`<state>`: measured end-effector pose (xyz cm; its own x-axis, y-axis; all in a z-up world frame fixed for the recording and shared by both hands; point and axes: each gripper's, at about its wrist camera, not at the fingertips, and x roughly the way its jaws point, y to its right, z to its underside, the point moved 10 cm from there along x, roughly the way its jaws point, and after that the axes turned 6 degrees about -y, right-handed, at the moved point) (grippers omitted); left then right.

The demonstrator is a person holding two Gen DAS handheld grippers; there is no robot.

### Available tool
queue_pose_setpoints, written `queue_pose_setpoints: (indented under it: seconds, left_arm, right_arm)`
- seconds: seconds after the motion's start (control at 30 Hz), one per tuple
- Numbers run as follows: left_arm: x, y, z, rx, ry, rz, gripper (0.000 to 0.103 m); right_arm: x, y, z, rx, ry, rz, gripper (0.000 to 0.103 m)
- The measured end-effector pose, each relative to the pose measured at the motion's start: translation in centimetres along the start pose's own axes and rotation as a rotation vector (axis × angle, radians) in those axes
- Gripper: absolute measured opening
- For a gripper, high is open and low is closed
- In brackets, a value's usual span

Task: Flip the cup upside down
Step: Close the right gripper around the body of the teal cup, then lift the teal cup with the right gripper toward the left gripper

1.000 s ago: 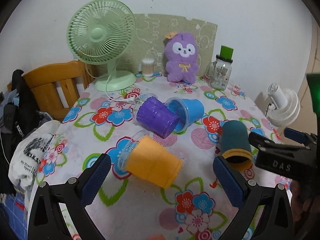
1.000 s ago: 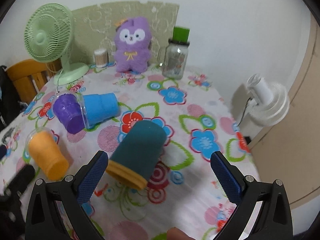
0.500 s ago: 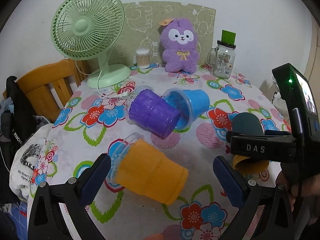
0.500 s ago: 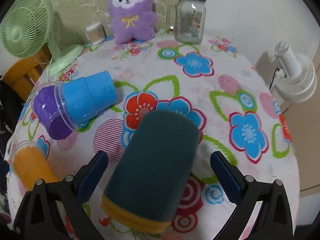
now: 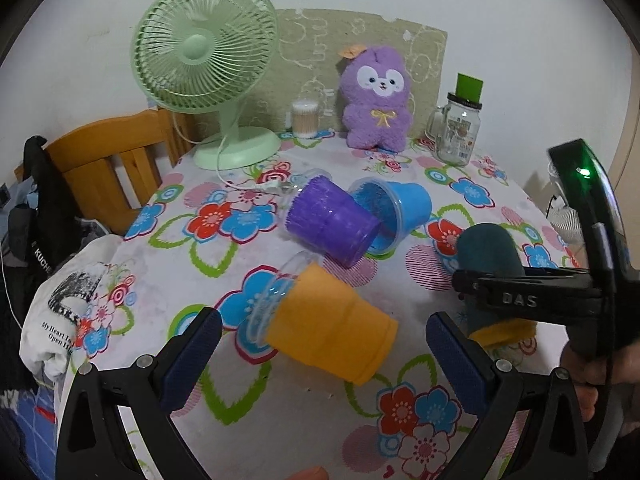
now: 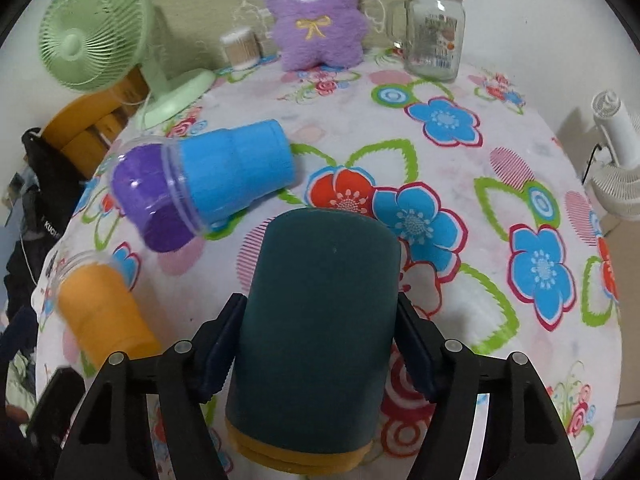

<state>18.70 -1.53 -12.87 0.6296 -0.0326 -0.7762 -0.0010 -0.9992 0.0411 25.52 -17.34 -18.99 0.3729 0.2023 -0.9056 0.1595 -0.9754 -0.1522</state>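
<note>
A dark teal cup [image 6: 316, 320] with an orange rim lies on its side on the flowered tablecloth [image 6: 500, 200]; it also shows in the left wrist view [image 5: 486, 256]. My right gripper [image 6: 316, 344] is shut on it, pads pressed on both sides. An orange cup [image 5: 328, 332] lies on its side just ahead of my open left gripper [image 5: 320, 360], between its fingers but apart from them. A purple cup [image 5: 330, 222] and a blue cup [image 5: 394, 212] lie on their sides, touching.
At the table's back stand a green fan [image 5: 208, 68], a purple plush [image 5: 378, 100], a glass jar with green lid [image 5: 460, 128] and a cotton swab box [image 5: 306, 119]. A wooden chair [image 5: 116, 156] stands left. A white fan [image 6: 616, 160] is off the right edge.
My right gripper has moved forward around the teal cup and closed on it. My left gripper has edged closer to the orange cup and stays open.
</note>
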Motion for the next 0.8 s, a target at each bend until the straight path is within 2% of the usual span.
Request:
queue_pose_setpoints:
  seconds: [0.23,0.47,0.67,0.8]
  left_arm:
    - [-2.3,-0.9,1.0,-0.015,0.023,0.006,0.103]
    - [-5.2,-1.7,2.8,-0.041,0.047,0.020,0.103]
    - [-7.1,-2.0,5.2,-0.051,0.046,0.034,0.103]
    - [-8.4,-2.6,7.1,-0.070,0.040,0.038,0.103]
  right_arm:
    - [-4.0,-2.2,1.1,-0.058,0.039,-0.041,0.070]
    - [-8.4,-3.9,4.3,-0.111,0.069,-0.078,0.070]
    - [-10.4,-5.6,8.8,-0.186,0.020,-0.121,0.070]
    - [-11.0,-7.1,12.1,-0.217,-0.035,-0.186,0.070]
